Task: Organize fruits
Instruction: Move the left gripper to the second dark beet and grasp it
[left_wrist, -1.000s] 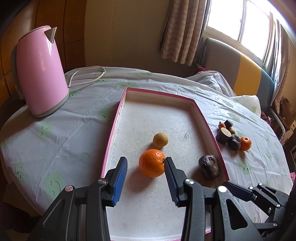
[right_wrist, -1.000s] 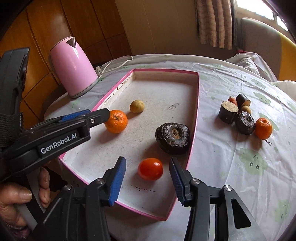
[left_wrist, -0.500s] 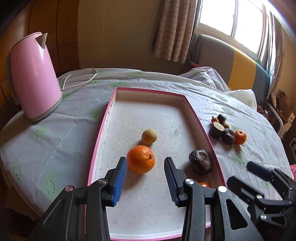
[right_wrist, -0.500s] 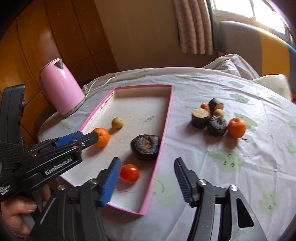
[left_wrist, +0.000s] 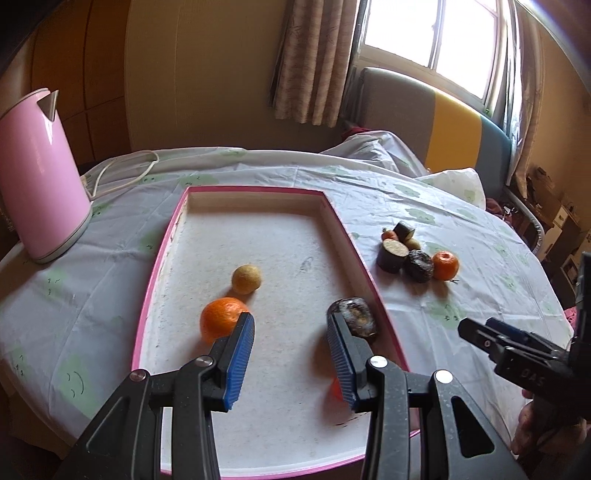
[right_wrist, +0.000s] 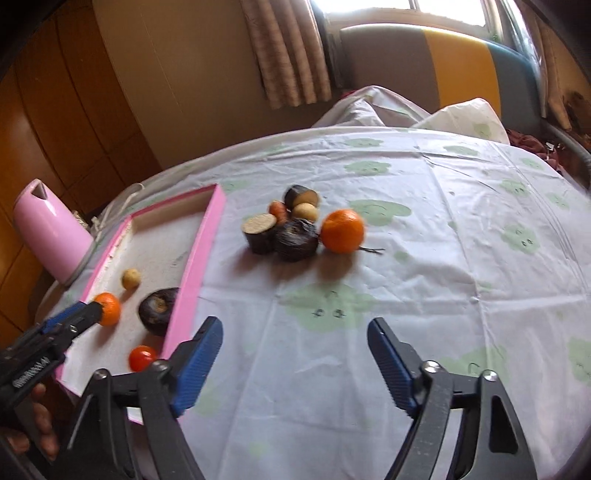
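Right gripper (right_wrist: 295, 354) wide open, empty, facing fruit pile; left gripper (left_wrist: 291, 350) open, empty over pink tray (left_wrist: 155, 273); risk: jaws nudge loose orange (right_wrist: 342, 230), rolling it off the table.

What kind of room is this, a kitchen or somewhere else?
Probably a home dining or living room: a round table under a white cloth with green prints, a pink electric kettle, beige curtains by a sunny window, and a grey, yellow and blue sofa.
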